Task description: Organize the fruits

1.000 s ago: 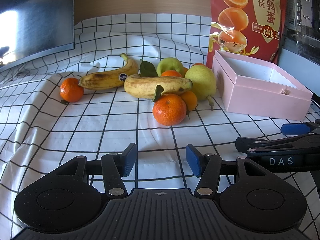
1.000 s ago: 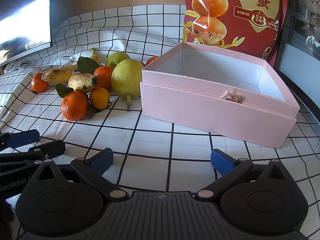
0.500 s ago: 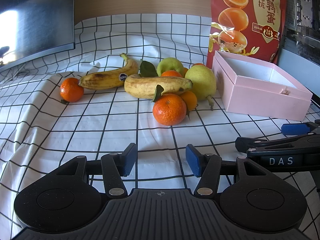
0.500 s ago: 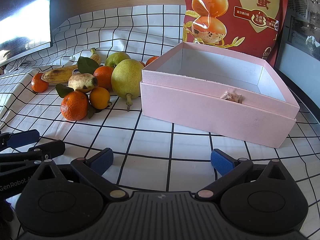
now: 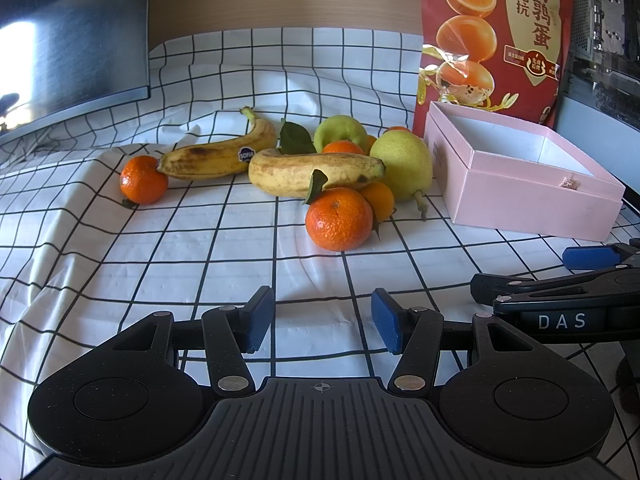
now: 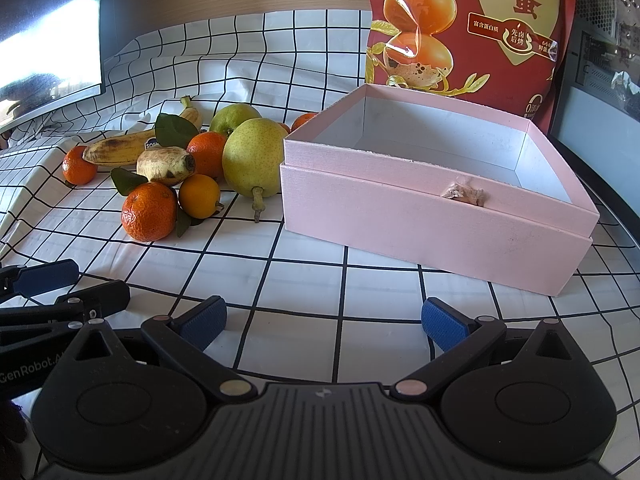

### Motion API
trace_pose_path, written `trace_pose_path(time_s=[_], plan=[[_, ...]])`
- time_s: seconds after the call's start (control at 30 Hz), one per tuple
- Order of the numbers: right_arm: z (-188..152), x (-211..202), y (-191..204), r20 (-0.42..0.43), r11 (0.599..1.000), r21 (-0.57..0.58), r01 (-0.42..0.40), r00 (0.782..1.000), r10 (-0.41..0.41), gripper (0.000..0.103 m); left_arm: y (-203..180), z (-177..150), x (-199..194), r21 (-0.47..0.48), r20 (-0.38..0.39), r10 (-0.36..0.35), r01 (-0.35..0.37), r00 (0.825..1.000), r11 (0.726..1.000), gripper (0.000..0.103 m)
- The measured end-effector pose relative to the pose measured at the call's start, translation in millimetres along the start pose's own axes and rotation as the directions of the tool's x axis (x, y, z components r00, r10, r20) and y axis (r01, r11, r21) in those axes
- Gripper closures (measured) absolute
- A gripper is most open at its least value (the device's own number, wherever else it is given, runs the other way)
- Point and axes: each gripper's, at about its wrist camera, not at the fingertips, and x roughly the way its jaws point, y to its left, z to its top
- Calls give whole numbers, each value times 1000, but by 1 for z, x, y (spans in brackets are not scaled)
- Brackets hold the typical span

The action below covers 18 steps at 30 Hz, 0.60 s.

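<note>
Several fruits lie heaped on the checked cloth over the counter, just left of the pink box (image 6: pixel 432 216): two bananas, a pear (image 6: pixel 256 158), a green apple (image 6: pixel 234 116) and a number of tangerines. The nearest tangerine (image 5: pixel 339 218) sits at the front of the heap, touching a smaller orange fruit (image 6: pixel 199 196) and lying against the near banana (image 5: pixel 312 174). One tangerine (image 5: pixel 143 179) sits apart at the far left, touching the tip of the far banana (image 5: pixel 218 156).

The box is open and, so far as visible, empty; nothing has been sorted yet.

Handling judgement: tangerines are light, round and slightly yielding, likely to roll; take them across the widest part with moderate pressure. Both bananas are spotted and probably soft, so grip mid-length, gently. The pear looks firm and heavier; take it across the body, not by the stem.

The left gripper (image 5: pixel 320 320) hovers low over bare cloth short of the heap, jaws apart and empty. The right gripper (image 6: pixel 324 324) sits before the box's near wall, jaws wide apart, holding nothing.

A red snack bag (image 6: pixel 472 24) stands behind the box.
</note>
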Motion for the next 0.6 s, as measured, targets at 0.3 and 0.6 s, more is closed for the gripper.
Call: trace_pose_path(time_s=[0.3,0.6], plan=[[9,2,-4,-73,999,-20,-30,997,29,0,-2,1,-1,0,2,5,-5,1000,1000,43],[11,0,2,-130,1000,-8,-6,992,5,0,2,3,-2,40,-11,-20,20,1000,999,44]])
